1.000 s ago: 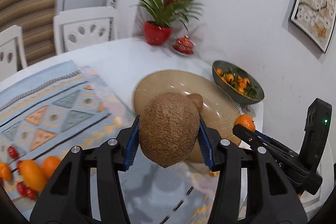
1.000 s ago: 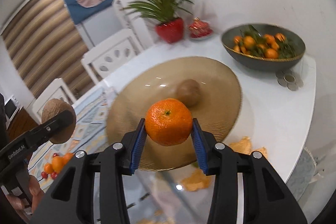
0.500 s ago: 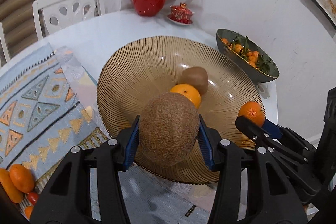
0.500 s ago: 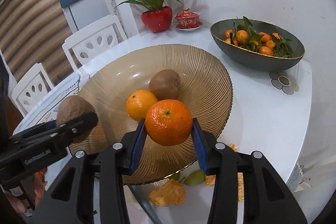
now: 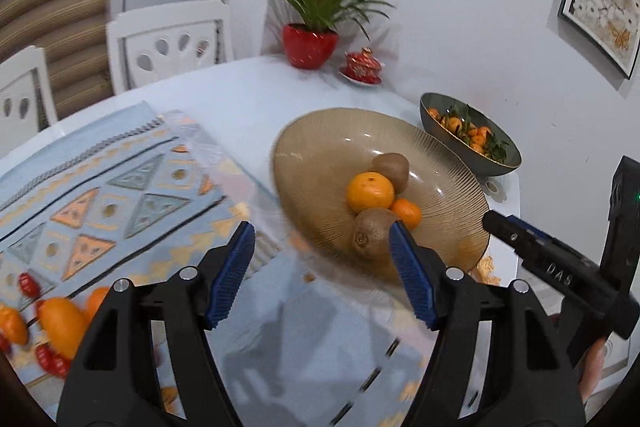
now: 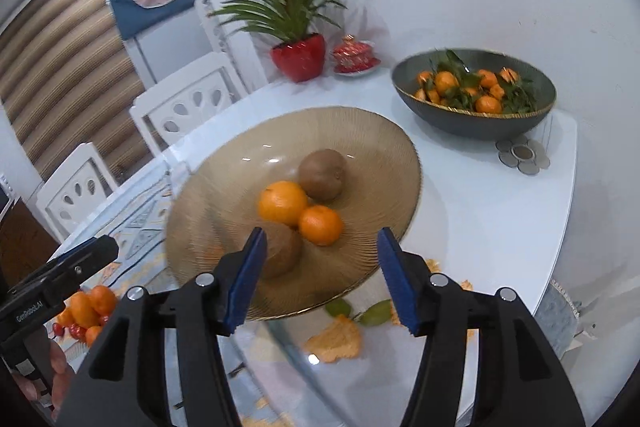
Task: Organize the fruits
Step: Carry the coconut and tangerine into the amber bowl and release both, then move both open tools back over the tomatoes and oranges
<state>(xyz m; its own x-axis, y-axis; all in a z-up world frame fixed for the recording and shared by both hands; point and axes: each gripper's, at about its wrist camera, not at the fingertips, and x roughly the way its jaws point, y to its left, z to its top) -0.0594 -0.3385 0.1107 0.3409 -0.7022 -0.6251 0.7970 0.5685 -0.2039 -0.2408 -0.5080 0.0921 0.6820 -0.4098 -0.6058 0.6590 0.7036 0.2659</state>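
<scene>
Kiwi [image 5: 370, 233] and tangerine [image 6: 321, 225] released, tools now empty

Left tool [image 5: 322, 271], lower centre of frame: fingers spread wide, nothing held. Right tool [image 6: 320, 279], lower centre: fingers likewise spread, empty.

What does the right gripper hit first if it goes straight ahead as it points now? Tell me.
Probably the small orange in the amber glass bowl: it sits almost centred between the open right gripper's fingers. The nearer kiwi lies by the left finger and might be clipped first; depth is unclear.
</scene>
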